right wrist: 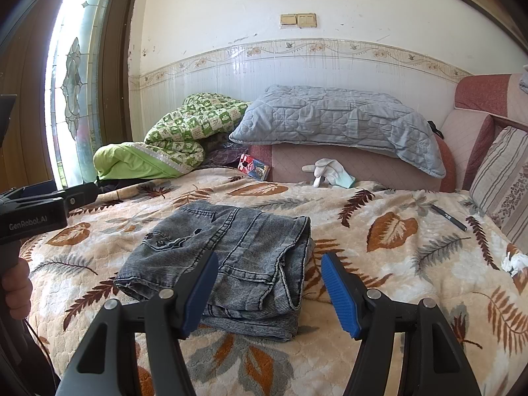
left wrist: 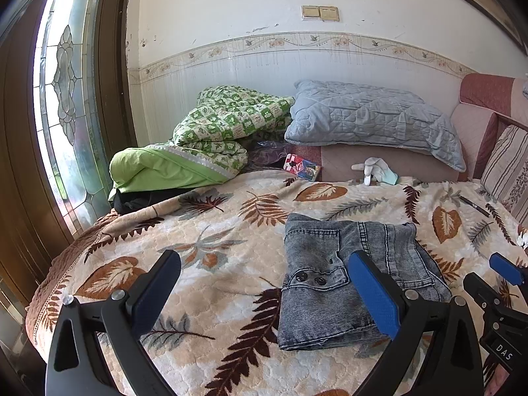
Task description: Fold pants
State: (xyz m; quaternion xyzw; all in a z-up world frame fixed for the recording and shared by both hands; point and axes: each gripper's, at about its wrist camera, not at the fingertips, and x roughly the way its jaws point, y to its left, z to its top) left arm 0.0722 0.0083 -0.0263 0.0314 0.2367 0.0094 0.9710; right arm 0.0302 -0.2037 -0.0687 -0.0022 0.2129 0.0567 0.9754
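both pairs of jaws stand wide apart with nothing between them: our left gripper (left wrist: 264, 283) hovers over the bed with its two blue-padded fingers (left wrist: 373, 297) spread, and our right gripper (right wrist: 269, 292) does the same, gripping nothing. we count one pair of pants (right wrist: 224, 264), grey washed denim, lying folded into a compact stack on the blanket (right wrist: 396, 297), a cream spread printed with brown, orange and grey leaves. the stack sits near the middle of the bed, just ahead of the right gripper's fingertips and toward the right finger in the left wrist view, where the same pants (left wrist: 346, 280) show two dark buttons (left wrist: 310, 279) on a flap. in the right wrist view the body of the left gripper appears at the left edge, and on it we read "genrobot.ai" (right wrist: 28, 226); a hand (right wrist: 16, 283) holds its grip below. in the left wrist view the right gripper's body carries the letters "das" (left wrist: 503, 352). at the far side of the bed we count one green checked quilt (left wrist: 217, 128) bundled up, one pale blue quilted pillow (left wrist: 369, 115), one striped cushion (left wrist: 508, 168) at the right, one white glove (left wrist: 373, 166), one small colourful box (left wrist: 302, 166) whose print is too small for us to read, and one dark pen (left wrist: 475, 206) lying on the blanket near the striped cushion. on the wall we count two beige switch plates (left wrist: 320, 13) side by side, and a leaded glass door (left wrist: 66, 99) stands at the left.
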